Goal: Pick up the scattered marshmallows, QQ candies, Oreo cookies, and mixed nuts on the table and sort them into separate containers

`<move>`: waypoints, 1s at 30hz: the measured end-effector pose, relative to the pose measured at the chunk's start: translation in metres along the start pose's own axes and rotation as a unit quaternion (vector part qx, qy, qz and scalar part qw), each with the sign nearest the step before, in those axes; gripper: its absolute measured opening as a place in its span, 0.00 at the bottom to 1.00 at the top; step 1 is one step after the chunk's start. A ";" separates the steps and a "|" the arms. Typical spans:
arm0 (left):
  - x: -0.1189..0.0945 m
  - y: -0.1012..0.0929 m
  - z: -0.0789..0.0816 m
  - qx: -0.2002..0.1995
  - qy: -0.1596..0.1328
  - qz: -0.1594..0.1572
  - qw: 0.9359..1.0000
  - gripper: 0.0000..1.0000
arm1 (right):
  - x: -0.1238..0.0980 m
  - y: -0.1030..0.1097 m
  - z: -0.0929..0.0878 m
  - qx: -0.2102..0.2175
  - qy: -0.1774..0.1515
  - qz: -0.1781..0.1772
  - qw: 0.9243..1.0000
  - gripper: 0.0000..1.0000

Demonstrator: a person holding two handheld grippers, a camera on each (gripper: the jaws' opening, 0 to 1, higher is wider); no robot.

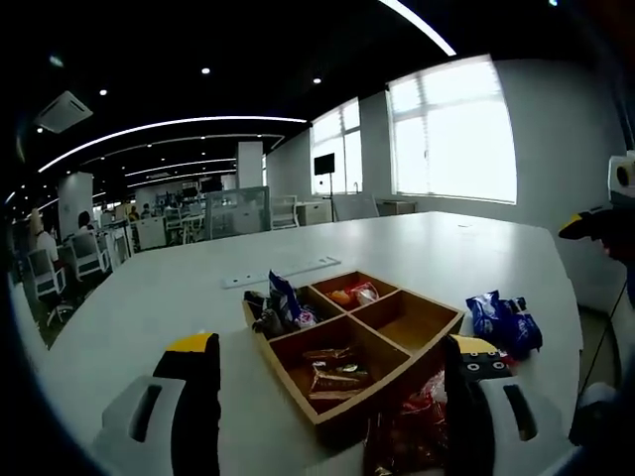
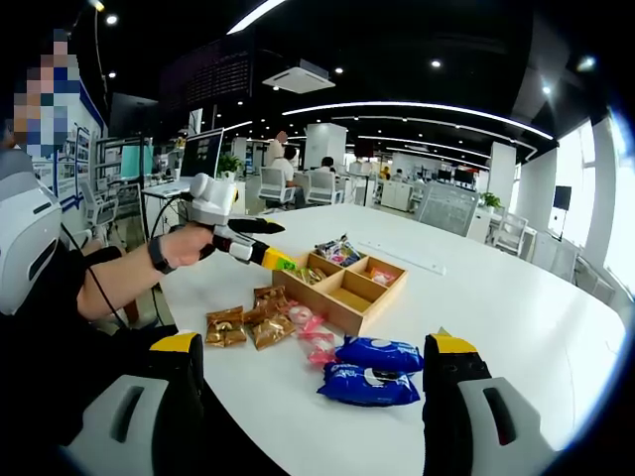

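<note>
The wooden four-compartment tray (image 2: 349, 290) sits mid-table, its long axis running from the near left to the far right in the right gripper view. Two blue cookie packets (image 2: 372, 369) lie side by side just ahead of the right gripper (image 2: 316, 397), jaws spread and empty. Brown nut packets (image 2: 248, 323) and pink candy wrappers (image 2: 313, 332) lie beside the tray's near side. The left gripper (image 1: 332, 397) hangs released before the tray; its view shows brown packets (image 1: 327, 375) in the nearest compartment.

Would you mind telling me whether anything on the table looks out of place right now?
Yes: several snack packets lie outside the wooden tray. Two blue packets sit near the right gripper, with brown packets and pink ones scattered beside the tray.
</note>
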State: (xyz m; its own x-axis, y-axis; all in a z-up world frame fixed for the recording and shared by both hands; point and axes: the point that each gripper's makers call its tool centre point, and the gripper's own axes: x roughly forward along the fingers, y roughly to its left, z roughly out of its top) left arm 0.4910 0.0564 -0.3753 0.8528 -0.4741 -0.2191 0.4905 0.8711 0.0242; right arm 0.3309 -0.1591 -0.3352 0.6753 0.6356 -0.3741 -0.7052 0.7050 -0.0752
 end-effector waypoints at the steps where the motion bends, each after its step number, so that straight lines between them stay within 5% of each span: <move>1: -0.001 -0.001 0.000 0.001 0.000 -0.002 1.000 0.97 | 0.000 0.000 0.000 0.000 0.001 0.000 1.000 0.87; 30: -0.052 -0.004 -0.014 0.014 0.013 -0.013 1.000 0.97 | 0.004 0.002 -0.003 -0.002 0.005 0.001 1.000 0.87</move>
State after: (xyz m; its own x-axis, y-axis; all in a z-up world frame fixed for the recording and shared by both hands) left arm 0.4420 0.0795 -0.3780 0.8343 -0.4935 -0.2457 0.5182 0.8541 0.0444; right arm 0.3313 -0.1561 -0.3398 0.6714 0.6341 -0.3836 -0.7078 0.7020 -0.0786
